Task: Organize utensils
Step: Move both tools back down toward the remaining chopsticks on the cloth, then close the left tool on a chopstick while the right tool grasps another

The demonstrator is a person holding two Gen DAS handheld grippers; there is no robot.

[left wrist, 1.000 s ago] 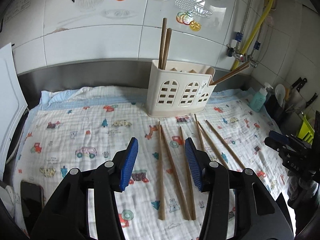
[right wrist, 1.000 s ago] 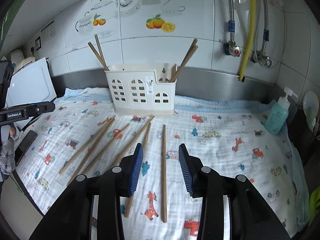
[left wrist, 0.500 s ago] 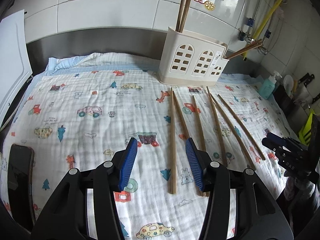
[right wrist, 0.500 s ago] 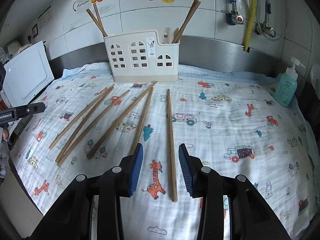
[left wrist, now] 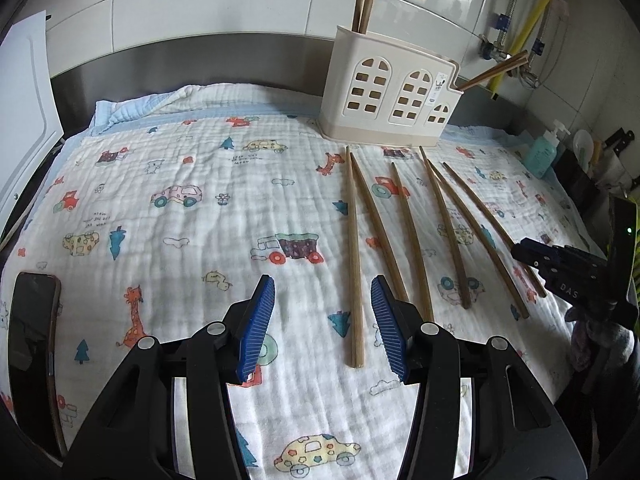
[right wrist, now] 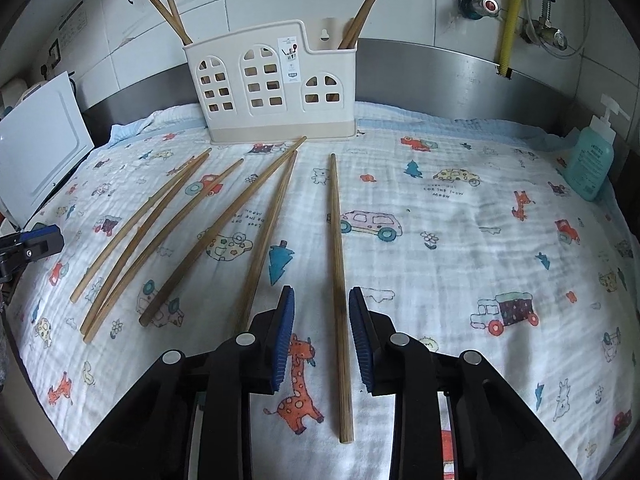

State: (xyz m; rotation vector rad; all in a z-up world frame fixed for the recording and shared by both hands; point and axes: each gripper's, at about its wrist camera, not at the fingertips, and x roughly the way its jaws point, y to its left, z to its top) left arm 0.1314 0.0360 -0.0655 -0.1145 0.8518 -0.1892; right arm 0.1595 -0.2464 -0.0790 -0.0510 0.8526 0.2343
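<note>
Several wooden chopsticks lie side by side on a printed cloth (left wrist: pixel 168 216) in front of a cream utensil holder (left wrist: pixel 390 96), which also shows in the right wrist view (right wrist: pixel 272 88) with chopsticks standing in both end compartments. My left gripper (left wrist: pixel 322 326) is open and low over the cloth; the leftmost chopstick (left wrist: pixel 354 256) ends between its fingers. My right gripper (right wrist: pixel 321 338) is open, with the rightmost chopstick (right wrist: pixel 338 280) lying between its blue pads. Each gripper shows at the edge of the other's view: the right one (left wrist: pixel 560 264), the left one (right wrist: pixel 32 240).
A teal soap bottle (right wrist: pixel 590 164) stands at the cloth's right edge. A black phone (left wrist: pixel 30 328) lies at the left front. A white board (right wrist: pixel 36 152) leans at the left. A steel backsplash, tiled wall, pipes and a yellow hose (right wrist: pixel 510 12) are behind.
Both grippers have moved down and forward toward the cloth. The right gripper now straddles the rightmost chopstick. The left has come down beside the leftmost one.
</note>
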